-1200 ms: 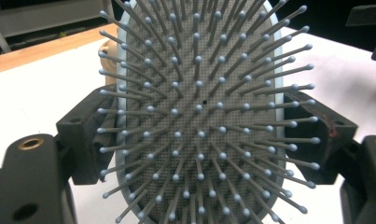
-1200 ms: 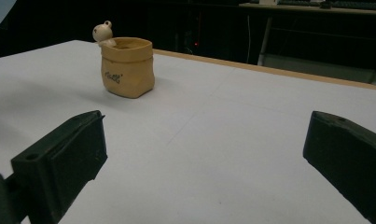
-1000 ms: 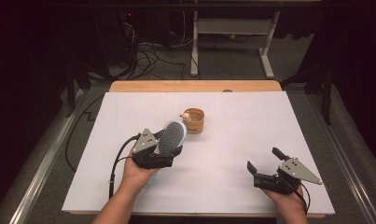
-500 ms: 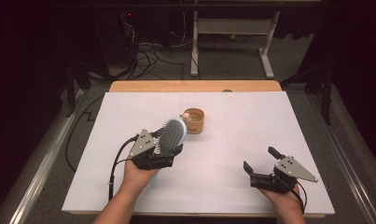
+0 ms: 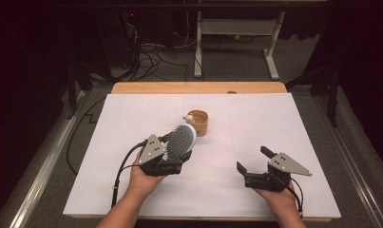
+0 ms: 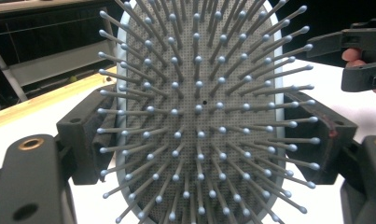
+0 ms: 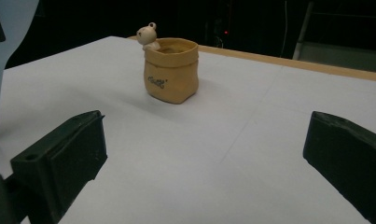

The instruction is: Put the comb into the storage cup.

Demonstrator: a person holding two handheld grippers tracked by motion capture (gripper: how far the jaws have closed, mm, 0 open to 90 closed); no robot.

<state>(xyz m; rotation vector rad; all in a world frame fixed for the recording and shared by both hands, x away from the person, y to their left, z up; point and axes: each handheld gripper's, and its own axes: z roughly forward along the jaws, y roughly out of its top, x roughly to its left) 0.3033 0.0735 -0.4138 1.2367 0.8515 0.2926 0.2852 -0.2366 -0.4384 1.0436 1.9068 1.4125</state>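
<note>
From above, my left gripper (image 5: 172, 154) clamps a pale-blue oval hairbrush (image 5: 181, 141) over the white table (image 5: 132, 118), near a tan pot (image 5: 199, 122). My left gripper view: grey ball-tipped bristles between both jaws. My right gripper (image 7: 199, 158) gapes wide, holding nothing.

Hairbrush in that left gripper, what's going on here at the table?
A person at a white table works a gripper in each hand. The left gripper is shut on a hairbrush, jaws clamped on the two edges of its head, bristles facing that gripper's camera and the head raised off the table. The right gripper is open and holds nothing, its jaws pointed toward a small yellow pot with a little figure on its rim, standing farther back on the table.
</note>
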